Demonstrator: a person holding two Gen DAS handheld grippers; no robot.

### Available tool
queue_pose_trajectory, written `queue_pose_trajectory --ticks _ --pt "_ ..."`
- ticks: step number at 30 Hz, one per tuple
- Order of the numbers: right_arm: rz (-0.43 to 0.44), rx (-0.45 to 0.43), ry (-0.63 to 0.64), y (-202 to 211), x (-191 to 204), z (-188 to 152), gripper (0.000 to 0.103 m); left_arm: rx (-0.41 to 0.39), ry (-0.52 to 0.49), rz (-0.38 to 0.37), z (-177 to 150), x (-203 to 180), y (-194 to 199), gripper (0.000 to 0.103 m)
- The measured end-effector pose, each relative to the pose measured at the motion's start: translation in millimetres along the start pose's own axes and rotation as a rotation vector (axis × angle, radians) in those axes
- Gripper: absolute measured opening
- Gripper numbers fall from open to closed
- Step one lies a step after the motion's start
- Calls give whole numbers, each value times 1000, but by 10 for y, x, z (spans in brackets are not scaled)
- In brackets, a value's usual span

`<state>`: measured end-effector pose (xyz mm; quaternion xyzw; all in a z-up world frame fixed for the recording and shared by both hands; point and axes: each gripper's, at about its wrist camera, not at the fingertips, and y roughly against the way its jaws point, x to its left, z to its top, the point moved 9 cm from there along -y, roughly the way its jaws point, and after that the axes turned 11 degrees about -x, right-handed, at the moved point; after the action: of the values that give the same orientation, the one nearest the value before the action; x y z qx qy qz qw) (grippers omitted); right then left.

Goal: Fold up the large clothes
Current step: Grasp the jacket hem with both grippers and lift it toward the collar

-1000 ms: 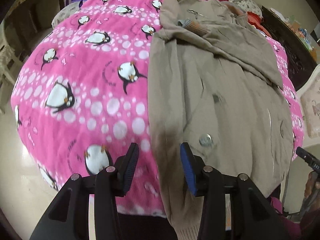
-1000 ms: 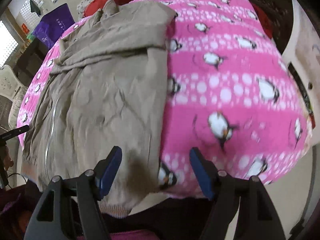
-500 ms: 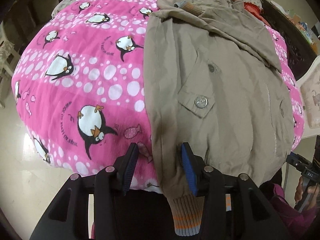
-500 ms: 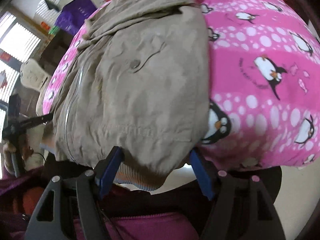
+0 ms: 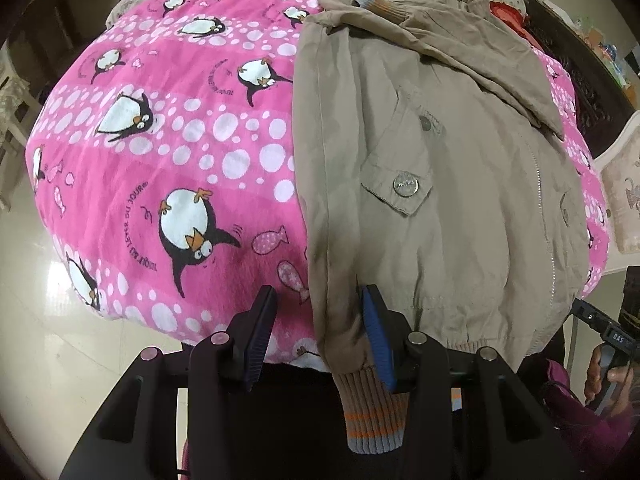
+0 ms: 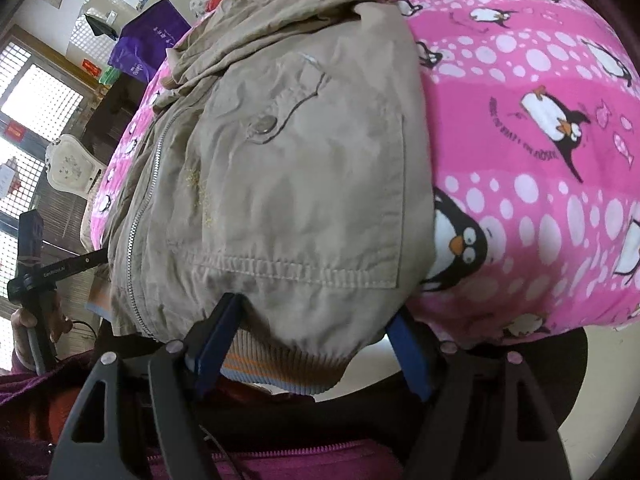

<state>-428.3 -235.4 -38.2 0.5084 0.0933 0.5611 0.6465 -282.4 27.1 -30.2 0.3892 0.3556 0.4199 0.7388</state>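
A khaki zip jacket [image 5: 420, 240] lies front up on a pink penguin blanket [image 5: 160, 140], sleeves folded across its top. My left gripper [image 5: 318, 300] points steeply down at the jacket's near left corner. It is open, with the side edge and striped ribbed hem [image 5: 372, 412] between its fingers and a gap at the left pad. In the right wrist view the jacket [image 6: 300, 200] fills the middle over the blanket [image 6: 540, 200]. My right gripper [image 6: 316, 308] straddles the near right hem corner [image 6: 272, 364]. Its jaws are opening and the pads do not clamp the cloth.
The blanket drops off at the near edge to a pale shiny floor [image 5: 40, 320]. A purple bag [image 6: 148, 48] and red clothes [image 5: 508, 16] lie at the far end. White chairs [image 6: 72, 168] [image 5: 624, 200] and a dark cabinet [image 5: 576, 60] flank the table. A hand [image 5: 600, 376] holds the other gripper's handle.
Both grippers came down and back toward the jacket's near hem. The ribbed corners now sit between the jaws on each side. The jacket itself has not shifted.
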Motion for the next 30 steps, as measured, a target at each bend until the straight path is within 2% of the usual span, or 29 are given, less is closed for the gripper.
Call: queue_pose_trajectory --ticks 1,2,3,5,6,8,11,15,18,23,25,26,27,29,30 --pt "1 -3 4 15 -1 -4 76 4 0 -2 -15 -4 2 32" --pt "2 -6 11 29 -1 -10 72 11 -2 -6 -41 -6 6 32" --pt "8 -7 30 44 26 -14 64 16 -2 -9 -61 -18 5 32" --pt "-8 2 97 79 92 -19 55 38 2 -29 -131 -27 17 32" --pt "-16 8 132 103 123 -15 46 47 7 -40 -156 -32 23 32" --pt "-18 16 166 182 166 12 37 56 14 -60 -206 -31 45 32" --pt "32 19 155 284 231 61 32 67 13 -76 -247 -29 63 32" --pt "54 20 171 294 267 94 32 83 13 -99 -308 -94 25 32" --pt "77 15 122 221 245 75 39 97 4 -92 -323 -127 -25 32" --pt "95 0 94 187 191 5 42 103 -1 -86 -273 -225 -115 32" --pt "106 -1 82 175 179 -14 48 104 -1 -83 -261 -255 -141 32" --pt "110 10 74 161 173 -37 58 102 -4 -83 -251 -266 -140 32" --pt "116 36 66 138 163 -80 62 102 -6 -83 -241 -274 -138 32" --pt "118 80 63 99 171 -175 62 101 -3 -85 -225 -282 -147 32" --pt "117 76 70 94 173 -190 62 101 -3 -85 -219 -289 -155 32"
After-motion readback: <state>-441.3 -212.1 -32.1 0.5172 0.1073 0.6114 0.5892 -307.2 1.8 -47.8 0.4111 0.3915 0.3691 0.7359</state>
